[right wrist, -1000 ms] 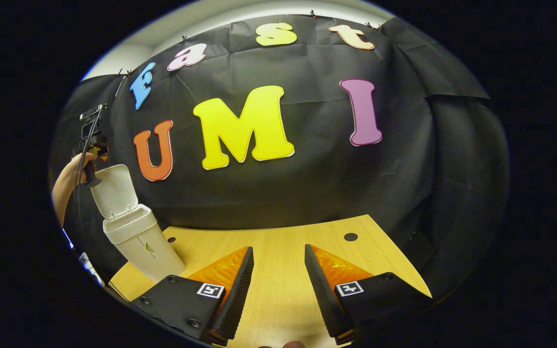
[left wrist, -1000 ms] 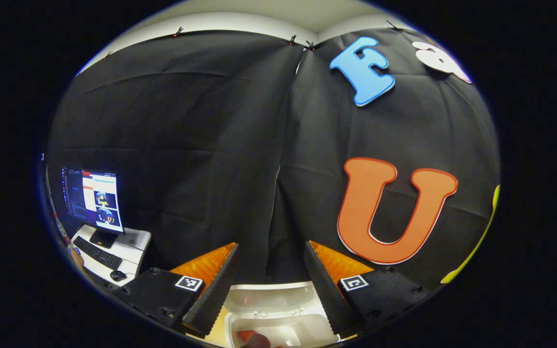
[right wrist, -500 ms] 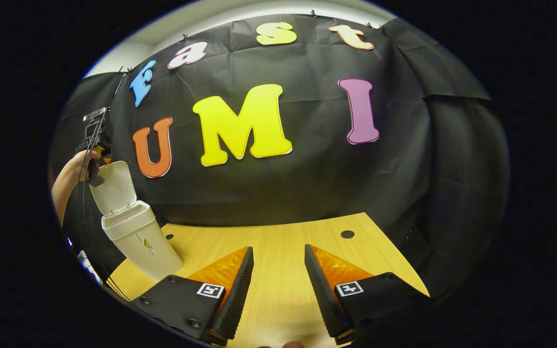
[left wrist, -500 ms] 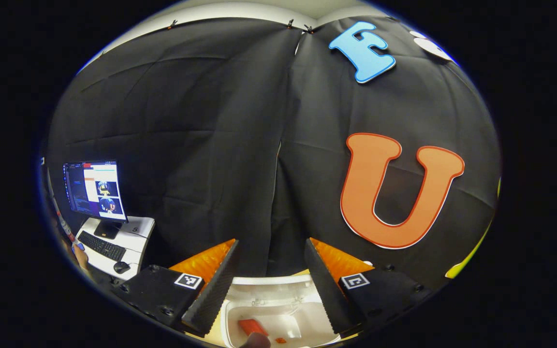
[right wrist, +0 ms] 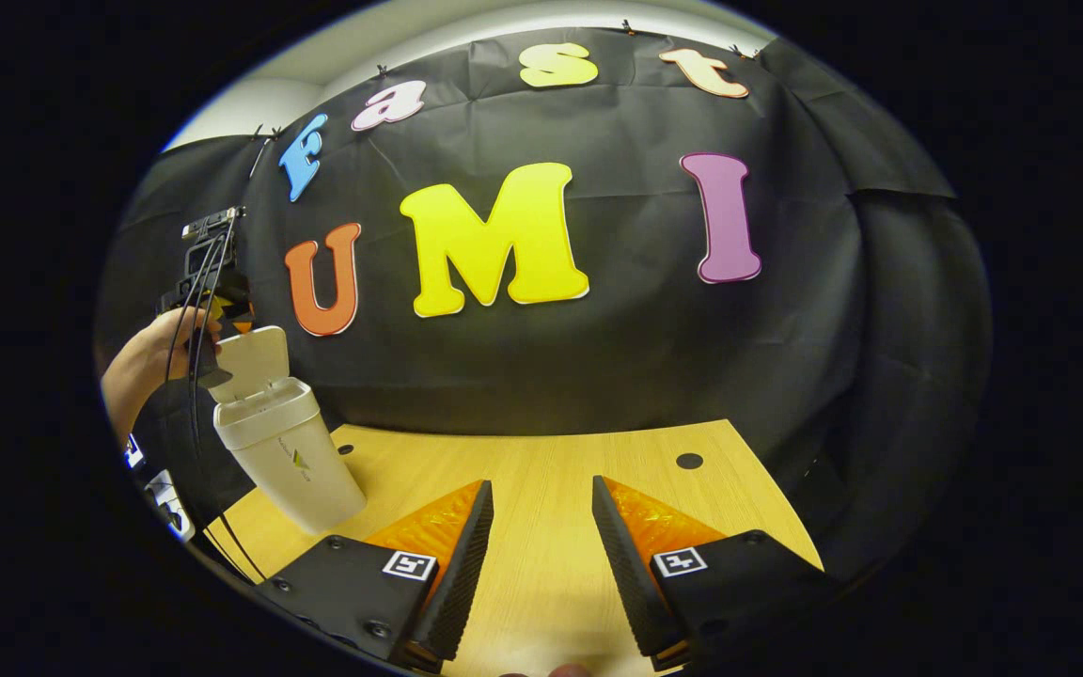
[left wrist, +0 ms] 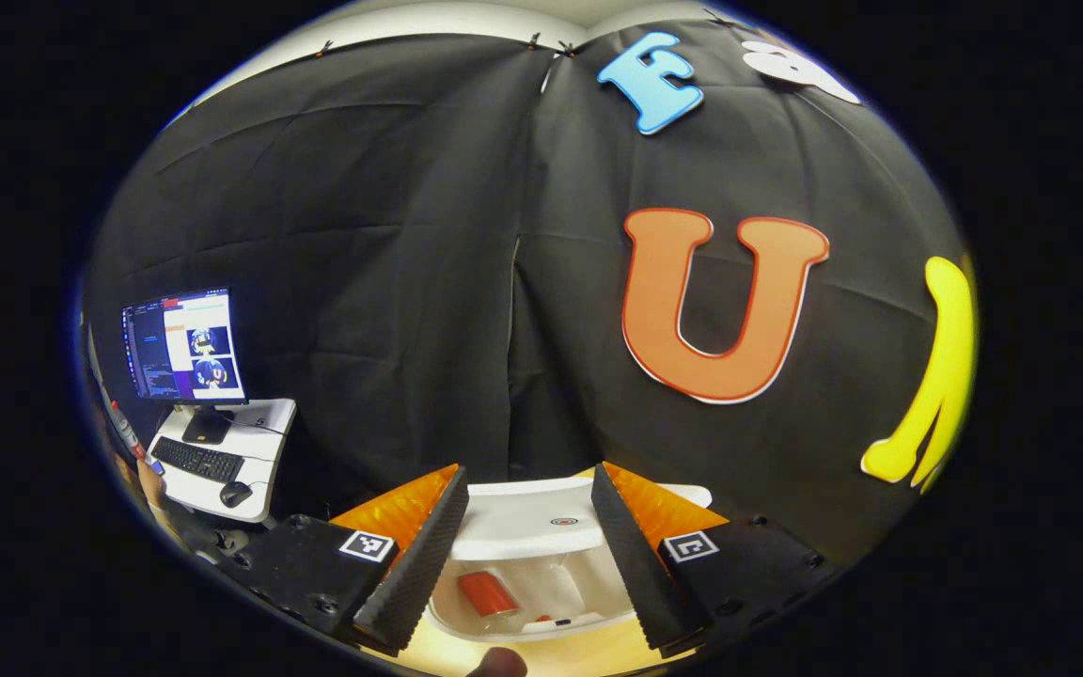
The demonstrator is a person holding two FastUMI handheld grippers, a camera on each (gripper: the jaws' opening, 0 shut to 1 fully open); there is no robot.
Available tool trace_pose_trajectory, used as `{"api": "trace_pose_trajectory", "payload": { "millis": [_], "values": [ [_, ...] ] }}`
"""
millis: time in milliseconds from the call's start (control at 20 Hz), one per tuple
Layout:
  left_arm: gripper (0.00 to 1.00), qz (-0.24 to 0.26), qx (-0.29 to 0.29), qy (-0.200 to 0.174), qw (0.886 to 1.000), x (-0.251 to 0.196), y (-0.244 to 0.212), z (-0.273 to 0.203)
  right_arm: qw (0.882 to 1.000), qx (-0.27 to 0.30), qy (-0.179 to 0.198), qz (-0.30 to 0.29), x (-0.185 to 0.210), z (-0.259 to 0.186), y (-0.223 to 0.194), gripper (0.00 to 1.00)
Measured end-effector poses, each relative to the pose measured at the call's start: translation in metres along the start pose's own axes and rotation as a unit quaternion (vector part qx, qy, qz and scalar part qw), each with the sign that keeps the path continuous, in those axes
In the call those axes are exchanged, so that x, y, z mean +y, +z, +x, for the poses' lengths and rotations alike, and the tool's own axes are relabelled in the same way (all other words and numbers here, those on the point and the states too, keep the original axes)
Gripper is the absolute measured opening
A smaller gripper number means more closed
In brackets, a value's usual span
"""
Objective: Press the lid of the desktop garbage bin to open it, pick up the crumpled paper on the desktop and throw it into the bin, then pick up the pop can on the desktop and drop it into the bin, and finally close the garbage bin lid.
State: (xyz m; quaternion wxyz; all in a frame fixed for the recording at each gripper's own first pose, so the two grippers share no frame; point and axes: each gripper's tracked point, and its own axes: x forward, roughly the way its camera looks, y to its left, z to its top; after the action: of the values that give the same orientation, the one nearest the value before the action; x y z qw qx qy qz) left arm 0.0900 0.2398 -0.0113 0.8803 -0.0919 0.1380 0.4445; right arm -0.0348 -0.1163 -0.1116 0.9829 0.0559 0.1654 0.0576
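The left tool (left wrist: 525, 550) stood released, fingers straddling the half-lowered lid (left wrist: 541, 517) from above the bin (right wrist: 292, 456); the can (left wrist: 487, 594) lay inside. The right tool (right wrist: 541, 564), also released, hovered over the table (right wrist: 551, 470), well apart from the bin.

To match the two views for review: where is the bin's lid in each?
Left gripper view: lid bottom centre, between that gripper's open fingers, above the bin opening.
Right gripper view: lid at left, tilted over the white bin.
Shared landmark: the left gripper, beside the lid.
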Motion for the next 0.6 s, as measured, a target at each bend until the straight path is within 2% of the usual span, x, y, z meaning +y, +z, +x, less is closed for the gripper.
{"api": "trace_pose_trajectory", "payload": {
  "millis": [250, 400, 600],
  "values": [
    [0.88, 0.009, 0.028, -0.007, 1.0, -0.004, -0.054, -0.005, 1.0, 0.01, -0.004, -0.004, -0.009, -0.003, -0.006, 0.69],
    [0.87, 0.033, 0.049, -0.006, 0.998, -0.005, -0.084, -0.002, 1.0, 0.012, -0.003, -0.012, -0.009, -0.003, -0.006, 0.69],
    [0.87, 0.04, 0.056, -0.007, 0.998, -0.002, -0.107, 0.001, 1.0, 0.015, 0.0, -0.024, -0.004, -0.003, -0.008, 0.69]
  ]
}}
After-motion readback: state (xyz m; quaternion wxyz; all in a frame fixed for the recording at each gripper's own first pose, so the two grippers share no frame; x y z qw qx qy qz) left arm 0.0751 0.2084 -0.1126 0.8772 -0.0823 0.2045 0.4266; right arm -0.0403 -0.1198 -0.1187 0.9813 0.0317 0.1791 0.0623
